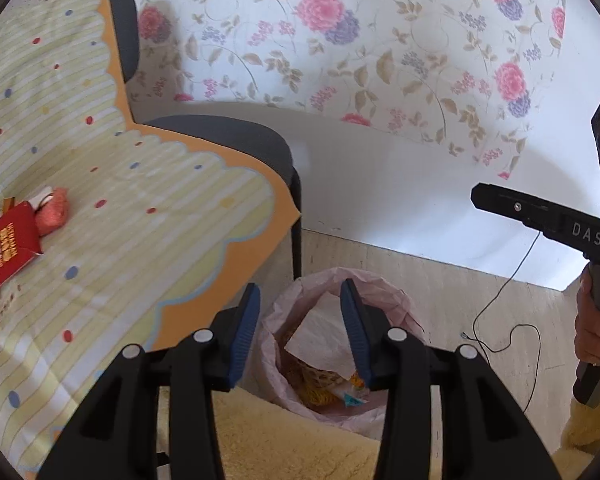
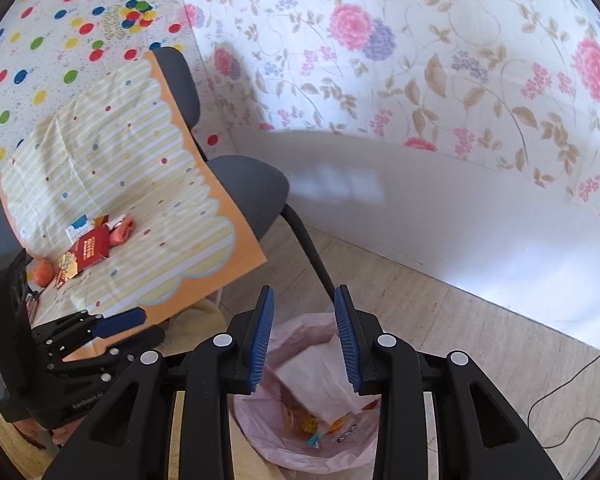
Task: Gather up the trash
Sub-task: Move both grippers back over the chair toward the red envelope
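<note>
The pink-lined trash bin (image 1: 332,344) stands on the pale wood floor (image 1: 440,280), just beside the leg of the grey padded chair (image 1: 228,136), and already holds a white sheet of paper (image 1: 320,336) on top of yellow and orange wrappers. The left gripper (image 1: 300,328) hangs over it with its blue-padded fingers (image 1: 244,328) apart and nothing between them, so I judge the drop of one piece to be finished. The right gripper (image 2: 304,336) also points down at the bin (image 2: 300,412), its fingers (image 2: 262,336) likewise apart and empty.

More trash waits on the striped yellow cloth with the orange scalloped border (image 1: 140,208) that covers the chair seats: a red printed packet (image 1: 8,248), a crumpled pink-orange wad (image 1: 52,216) touching it, and some gold and blue-white scraps at the edge of the left view, too cropped to name. The right view also shows an orange ball-like lump (image 2: 42,272) near them; it may be a second wad.

The next move calls for swinging one gripper back over the cloth to that cluster and closing on a single item. The pieces lie touching or overlapping, so picking one cleanly may drag its neighbour. A thin black cable (image 1: 512,320) trails on the floor to the right of the bin, clear of that path.
</note>
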